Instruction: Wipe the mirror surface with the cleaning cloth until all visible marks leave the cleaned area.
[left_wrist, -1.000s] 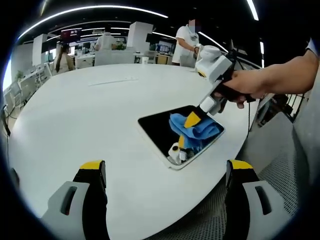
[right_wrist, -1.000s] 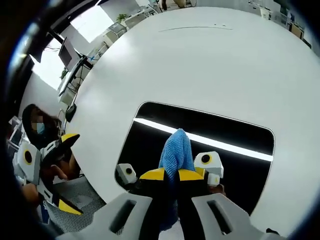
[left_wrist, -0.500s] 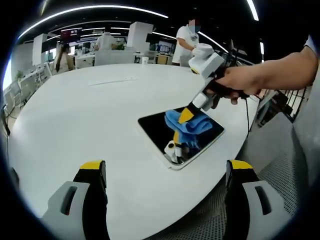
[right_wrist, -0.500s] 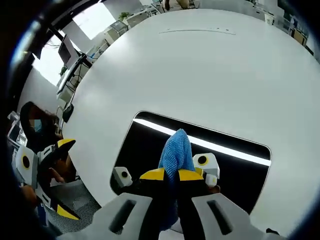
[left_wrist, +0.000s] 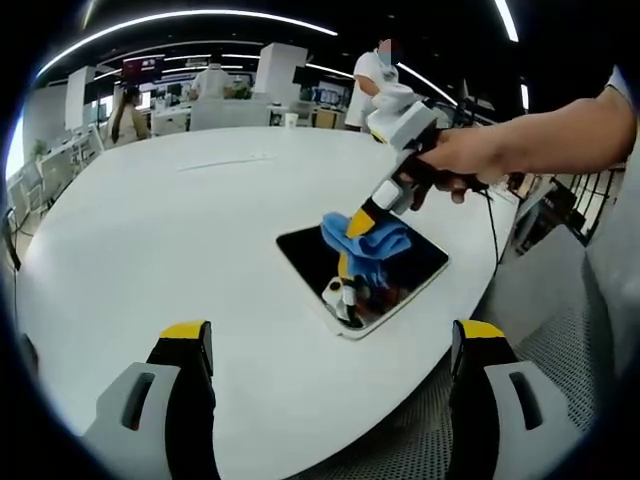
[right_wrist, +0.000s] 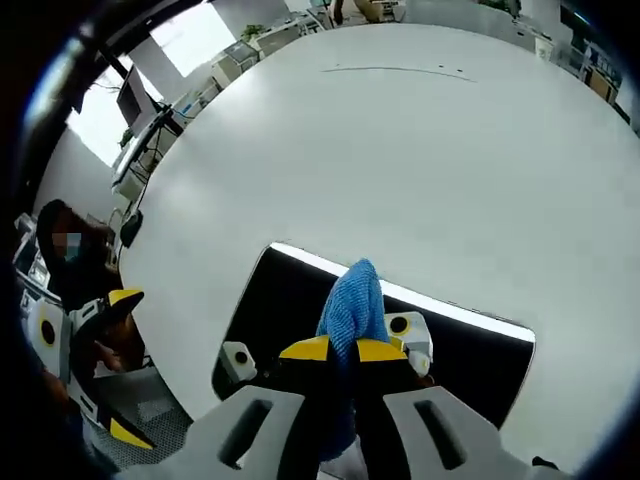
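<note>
Two-jaw right claw (right_wrist: 342, 349) presses cloth (right_wrist: 352, 300) near mirror (right_wrist: 290, 290) edge.

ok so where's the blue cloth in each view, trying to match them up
Left gripper view: the blue cloth sits right of centre, on the far part of the mirror, under the right gripper that comes in from the right.
Right gripper view: the cloth is at bottom centre, pinched between this gripper's own yellow-tipped jaws and pressed on the mirror.
Shared landmark: the dark rectangular mirror lying on the white table.
</note>
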